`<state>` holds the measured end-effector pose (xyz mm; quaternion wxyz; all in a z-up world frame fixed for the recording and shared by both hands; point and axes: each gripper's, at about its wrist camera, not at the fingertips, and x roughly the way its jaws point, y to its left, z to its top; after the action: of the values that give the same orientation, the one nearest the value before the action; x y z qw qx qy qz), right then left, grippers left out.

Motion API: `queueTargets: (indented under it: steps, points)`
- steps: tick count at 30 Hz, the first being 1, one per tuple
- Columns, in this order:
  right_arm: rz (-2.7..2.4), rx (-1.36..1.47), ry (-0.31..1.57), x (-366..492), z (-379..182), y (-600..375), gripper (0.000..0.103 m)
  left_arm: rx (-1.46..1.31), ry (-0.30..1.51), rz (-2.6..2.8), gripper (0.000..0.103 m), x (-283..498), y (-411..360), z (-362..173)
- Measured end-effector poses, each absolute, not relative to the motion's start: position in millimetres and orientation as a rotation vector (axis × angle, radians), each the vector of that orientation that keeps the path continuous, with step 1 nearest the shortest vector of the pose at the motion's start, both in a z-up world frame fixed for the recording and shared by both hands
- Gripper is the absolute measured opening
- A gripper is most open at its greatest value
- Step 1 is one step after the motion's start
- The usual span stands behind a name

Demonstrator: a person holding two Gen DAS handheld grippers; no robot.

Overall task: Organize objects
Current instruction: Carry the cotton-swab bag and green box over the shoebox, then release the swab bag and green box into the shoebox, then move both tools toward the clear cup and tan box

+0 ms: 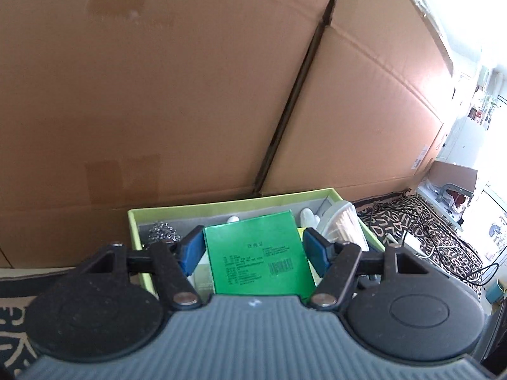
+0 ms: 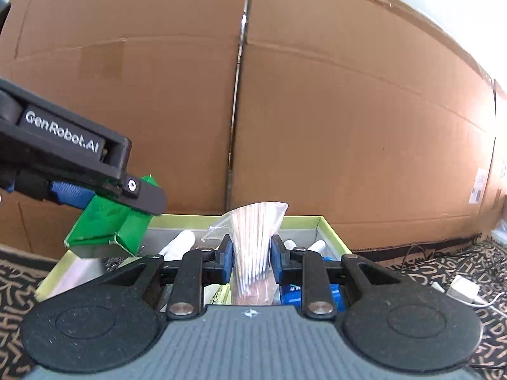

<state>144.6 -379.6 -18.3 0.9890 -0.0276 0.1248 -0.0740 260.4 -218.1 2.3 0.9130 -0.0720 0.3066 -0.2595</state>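
Above the lime tray (image 2: 329, 226), left gripper (image 1: 253, 248) jaws hold a green box (image 1: 258, 253); right gripper (image 2: 252, 258) jaws clamp a clear stick packet (image 2: 253, 237)

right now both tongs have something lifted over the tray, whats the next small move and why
Probably carry the green box sideways, clear of the light green tray. The left tongs grip it above a tray already crowded with a steel scourer and white items, while the right tongs hold the clear bag of sticks right beside them, so separating the two first looks safest.
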Motion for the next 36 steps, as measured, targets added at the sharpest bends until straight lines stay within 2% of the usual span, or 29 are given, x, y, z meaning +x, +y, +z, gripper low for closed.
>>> queueTargets:
  steps: [3, 4, 5, 6, 8, 12, 17, 36]
  points:
    - [-0.144, -0.041, 0.252, 158, -26, -385, 0.031, -0.161, 0.638, -0.524, 0.067, 269, -221, -8]
    - [-0.126, -0.042, 0.257, 162, -30, -387, 0.034, -0.161, 0.627, -0.519, 0.071, 269, -222, -11]
    - [-0.114, -0.05, 0.266, 165, -33, -387, 0.048, -0.16, 0.609, -0.514, 0.08, 268, -221, -14]
    - [-0.115, -0.064, 0.268, 163, -37, -388, 0.067, -0.156, 0.593, -0.507, 0.102, 266, -220, -16]
    - [-0.138, -0.1, 0.24, 157, -43, -387, 0.077, -0.147, 0.547, -0.477, 0.103, 259, -217, -19]
    - [-0.154, -0.125, 0.22, 150, -49, -387, 0.082, -0.147, 0.551, -0.48, 0.103, 253, -211, -24]
    - [-0.144, -0.103, 0.247, 141, -50, -380, 0.082, -0.127, 0.548, -0.463, 0.103, 244, -206, -22]
    - [-0.057, -0.063, 0.165, 85, -1, -330, 0.087, -0.162, 0.521, -0.457, 0.103, 170, -131, 20]
